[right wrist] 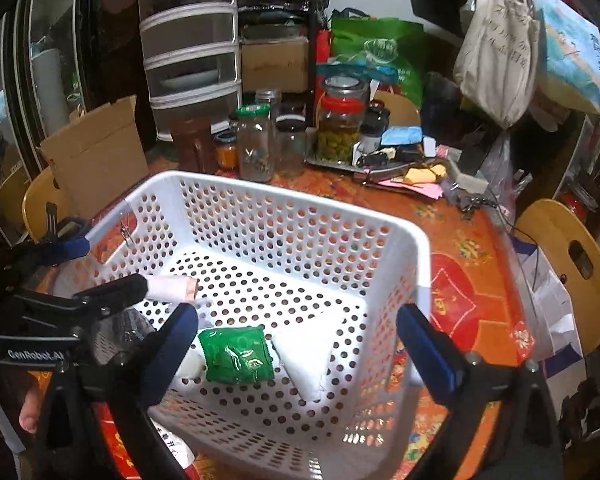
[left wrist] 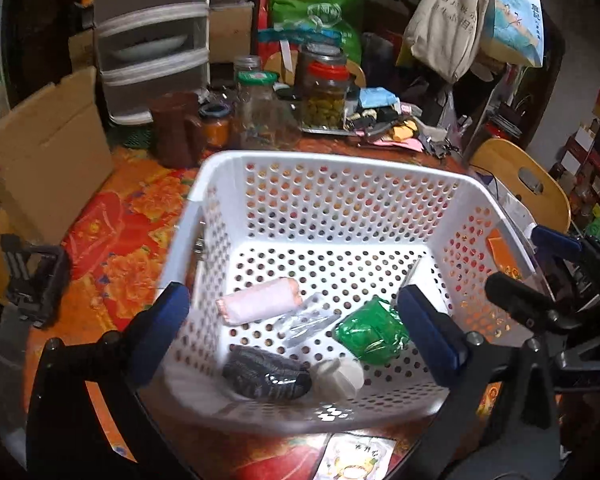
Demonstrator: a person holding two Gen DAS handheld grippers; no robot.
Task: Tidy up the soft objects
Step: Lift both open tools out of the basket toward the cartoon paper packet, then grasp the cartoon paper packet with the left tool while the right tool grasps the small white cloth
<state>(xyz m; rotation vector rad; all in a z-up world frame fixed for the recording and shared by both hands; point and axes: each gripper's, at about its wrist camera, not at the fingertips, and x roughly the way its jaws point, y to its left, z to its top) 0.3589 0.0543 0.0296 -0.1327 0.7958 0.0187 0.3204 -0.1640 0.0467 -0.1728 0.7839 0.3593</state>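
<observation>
A white perforated basket (left wrist: 328, 168) (right wrist: 284, 208) stands on the red floral table. In it lie a pink roll (left wrist: 260, 300) (right wrist: 172, 289), a green packet (left wrist: 374, 330) (right wrist: 236, 356), a dark knitted bundle (left wrist: 266, 374), a white round piece (left wrist: 338, 378), a clear foil sachet (left wrist: 308, 322) and a white folded pack (right wrist: 306, 356). My left gripper (left wrist: 296, 340) is open and empty, above the basket's near side. My right gripper (right wrist: 296, 354) is open and empty over the basket. Each gripper shows at the edge of the other's view.
Glass jars (left wrist: 324, 96) (right wrist: 256, 144), a brown jug (left wrist: 178, 128) and a metal tray with clutter stand behind the basket. A cardboard box (left wrist: 48, 152) is at left, a wooden chair (right wrist: 572, 264) at right. A drawer tower (left wrist: 152, 36) and hanging bags are at the back.
</observation>
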